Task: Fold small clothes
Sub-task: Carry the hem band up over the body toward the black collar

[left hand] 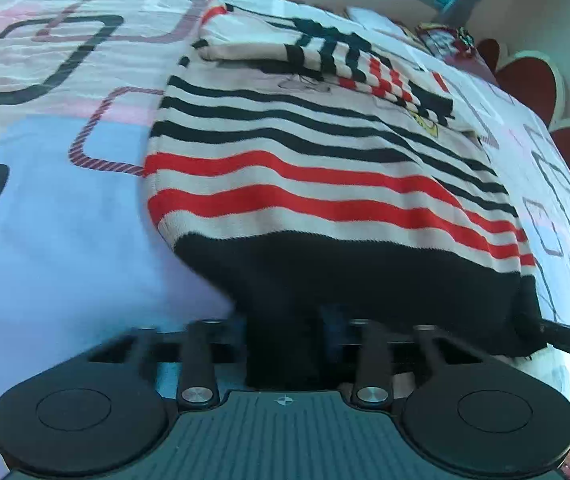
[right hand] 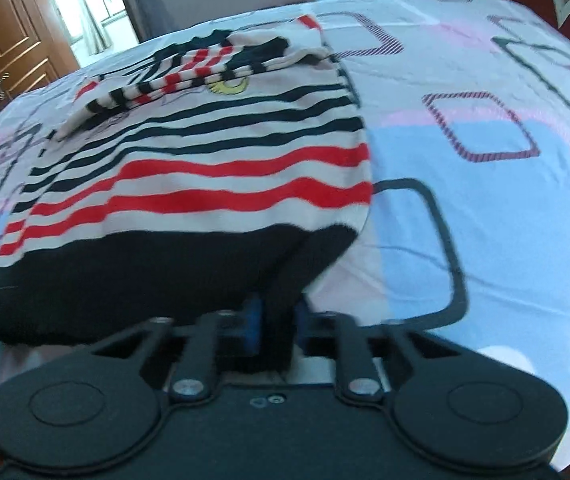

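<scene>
Left gripper point(left hand: 283, 320) pinching striped sweater point(left hand: 325, 168) black hem, right gripper point(right hand: 279, 316) likewise

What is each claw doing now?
Left claw: shut on the sweater hem.
Right claw: shut on the sweater hem.

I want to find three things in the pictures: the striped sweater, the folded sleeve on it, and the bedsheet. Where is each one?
striped sweater point(left hand: 325, 184), left wrist view, on a red stripe of the body.
folded sleeve point(right hand: 189, 72), right wrist view, on its striped middle.
bedsheet point(right hand: 465, 208), right wrist view, on a bare blue patch.
</scene>
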`<state>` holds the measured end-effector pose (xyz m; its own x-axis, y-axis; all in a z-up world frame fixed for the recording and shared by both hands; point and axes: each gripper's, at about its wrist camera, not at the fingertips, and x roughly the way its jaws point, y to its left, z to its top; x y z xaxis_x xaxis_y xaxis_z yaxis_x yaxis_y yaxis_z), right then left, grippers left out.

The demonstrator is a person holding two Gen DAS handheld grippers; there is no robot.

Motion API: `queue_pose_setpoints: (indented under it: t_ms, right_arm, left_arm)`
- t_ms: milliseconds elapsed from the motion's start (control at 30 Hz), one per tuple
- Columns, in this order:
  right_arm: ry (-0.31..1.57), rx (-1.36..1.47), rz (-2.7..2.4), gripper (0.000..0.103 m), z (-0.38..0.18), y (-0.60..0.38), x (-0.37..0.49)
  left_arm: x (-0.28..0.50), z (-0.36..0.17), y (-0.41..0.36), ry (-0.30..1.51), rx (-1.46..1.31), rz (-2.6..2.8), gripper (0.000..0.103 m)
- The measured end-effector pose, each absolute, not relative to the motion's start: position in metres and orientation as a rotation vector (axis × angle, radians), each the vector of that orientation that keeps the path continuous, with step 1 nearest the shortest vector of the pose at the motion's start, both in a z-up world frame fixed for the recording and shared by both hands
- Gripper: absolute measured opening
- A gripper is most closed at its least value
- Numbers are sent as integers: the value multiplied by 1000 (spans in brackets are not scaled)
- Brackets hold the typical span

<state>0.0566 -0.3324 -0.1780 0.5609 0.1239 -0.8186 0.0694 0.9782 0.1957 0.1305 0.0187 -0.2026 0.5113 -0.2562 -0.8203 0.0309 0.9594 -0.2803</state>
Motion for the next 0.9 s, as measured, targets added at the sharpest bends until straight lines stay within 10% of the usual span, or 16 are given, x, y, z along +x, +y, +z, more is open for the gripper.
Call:
queue_pose_setpoints:
  t_ms: [900]
  right_arm:
    - [583,277,127,10,-87,-349,257]
  left_arm:
    - [369,-113,-6,669,-277,-103,12]
